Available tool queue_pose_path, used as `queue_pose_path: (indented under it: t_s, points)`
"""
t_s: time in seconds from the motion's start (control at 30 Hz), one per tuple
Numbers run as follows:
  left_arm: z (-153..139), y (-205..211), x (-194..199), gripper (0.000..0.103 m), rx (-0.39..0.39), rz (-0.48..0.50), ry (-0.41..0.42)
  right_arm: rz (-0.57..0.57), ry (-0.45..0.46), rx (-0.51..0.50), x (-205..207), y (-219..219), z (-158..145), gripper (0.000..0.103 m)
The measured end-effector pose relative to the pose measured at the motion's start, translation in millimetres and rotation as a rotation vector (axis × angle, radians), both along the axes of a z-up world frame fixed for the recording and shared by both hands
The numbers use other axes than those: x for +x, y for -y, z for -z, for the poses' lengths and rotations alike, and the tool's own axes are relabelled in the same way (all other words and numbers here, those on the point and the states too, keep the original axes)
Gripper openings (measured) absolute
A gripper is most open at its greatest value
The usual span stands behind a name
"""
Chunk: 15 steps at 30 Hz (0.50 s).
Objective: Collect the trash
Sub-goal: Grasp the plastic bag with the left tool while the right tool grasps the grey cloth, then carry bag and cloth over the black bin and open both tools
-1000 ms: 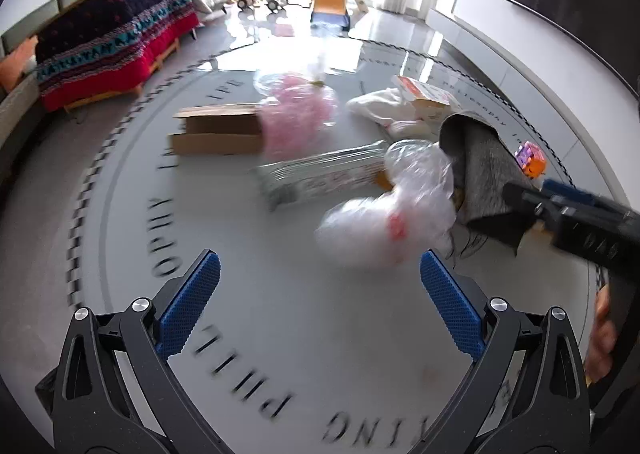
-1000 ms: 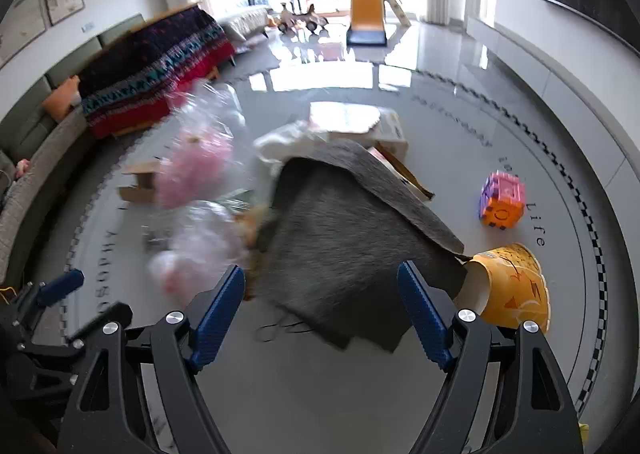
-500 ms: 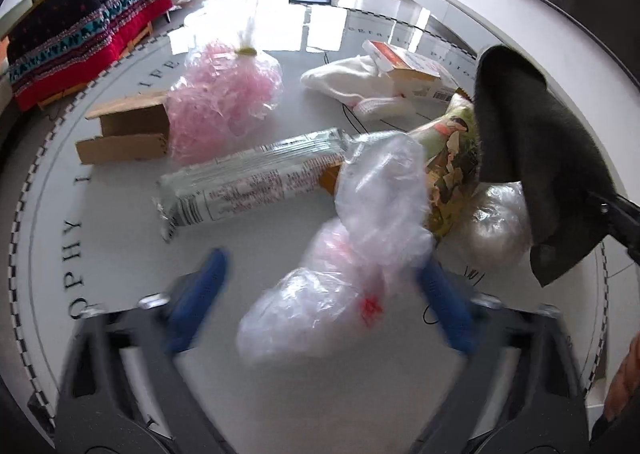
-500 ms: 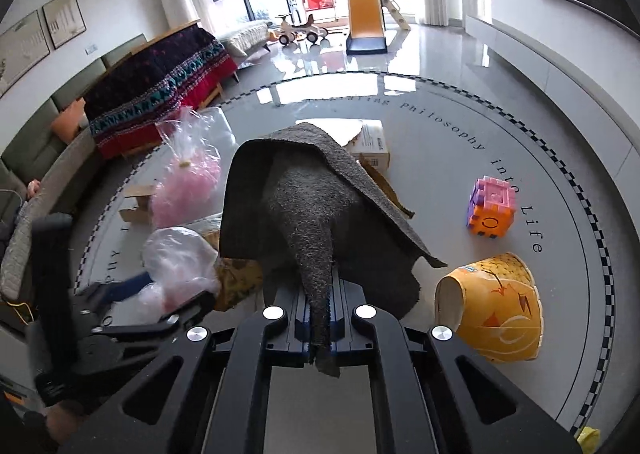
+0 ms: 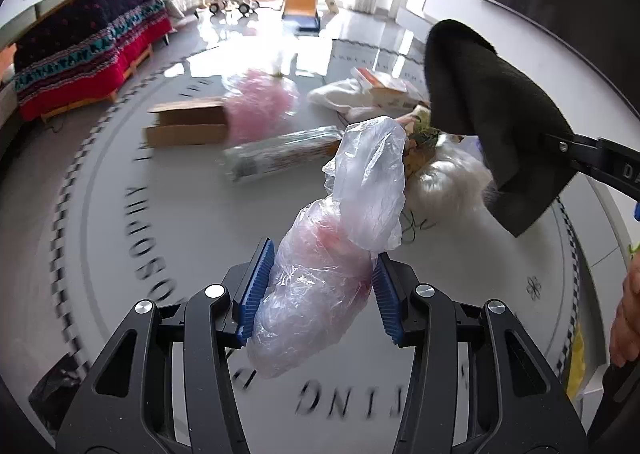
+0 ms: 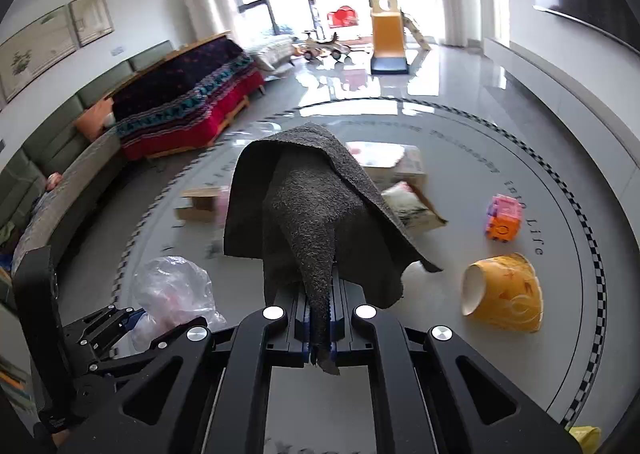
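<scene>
My left gripper [image 5: 320, 290] is shut on a crumpled clear plastic bag [image 5: 332, 254] with pink inside and holds it above the floor; the bag also shows in the right wrist view [image 6: 172, 294]. My right gripper [image 6: 320, 328] is shut on a dark grey cloth [image 6: 316, 210], which drapes over its fingers; the cloth also hangs at the right of the left wrist view [image 5: 492, 114]. More trash lies on the floor: a pink plastic bag [image 5: 260, 106], a cardboard box [image 5: 188, 126], a long wrapped packet [image 5: 280, 154] and a white bag [image 5: 448, 182].
An orange paper bowl [image 6: 504, 294] lies on its side and a pink-orange toy cube [image 6: 504, 216] stands at the right. A carton [image 6: 400, 166] lies behind the cloth. A sofa with a red patterned cover [image 6: 184, 102] lines the left. A slide [image 6: 388, 38] stands far back.
My left gripper moved onto the clear plastic bag, closed on it and lifted it. My right gripper closed on the grey cloth and raised it off the floor.
</scene>
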State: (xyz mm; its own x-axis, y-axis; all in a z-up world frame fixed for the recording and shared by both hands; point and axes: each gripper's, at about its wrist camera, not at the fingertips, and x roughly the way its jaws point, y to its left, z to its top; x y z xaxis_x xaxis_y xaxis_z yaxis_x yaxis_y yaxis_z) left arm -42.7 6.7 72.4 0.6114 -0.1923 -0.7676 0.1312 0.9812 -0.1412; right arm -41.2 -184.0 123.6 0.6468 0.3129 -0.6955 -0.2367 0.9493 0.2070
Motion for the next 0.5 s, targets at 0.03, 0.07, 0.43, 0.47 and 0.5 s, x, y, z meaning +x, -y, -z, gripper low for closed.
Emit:
queue_pose_path:
  t_s: [0.03, 0.07, 0.43, 0.47, 0.5]
  points:
    - [-4.2, -6.3, -9.2, 0.047, -0.001, -0.01, 0.011, -0.016, 0.007, -0.003, -8.0, -9.1, -4.0, 0.007]
    - [-6.9, -12.0, -15.0, 0.047, -0.002, -0.018, 0.017, -0.03, 0.011, -0.005, -13.8, -16.8, -6.8, 0.007]
    - [-21.6, -107.6, -106.1, 0.048, -0.012, -0.199, 0.068, -0.232, 0.036, -0.029, -89.2, -118.4, -16.1, 0.007]
    - [-21.0, -116.5, -112.6, 0.048, -0.012, -0.217, 0.07, -0.251, 0.034, -0.03, -95.2, -127.0, -15.7, 0.007]
    - [-20.3, -124.2, -120.3, 0.048, -0.011, -0.236, 0.072, -0.276, 0.032, -0.033, -102.6, -138.2, -14.7, 0.007]
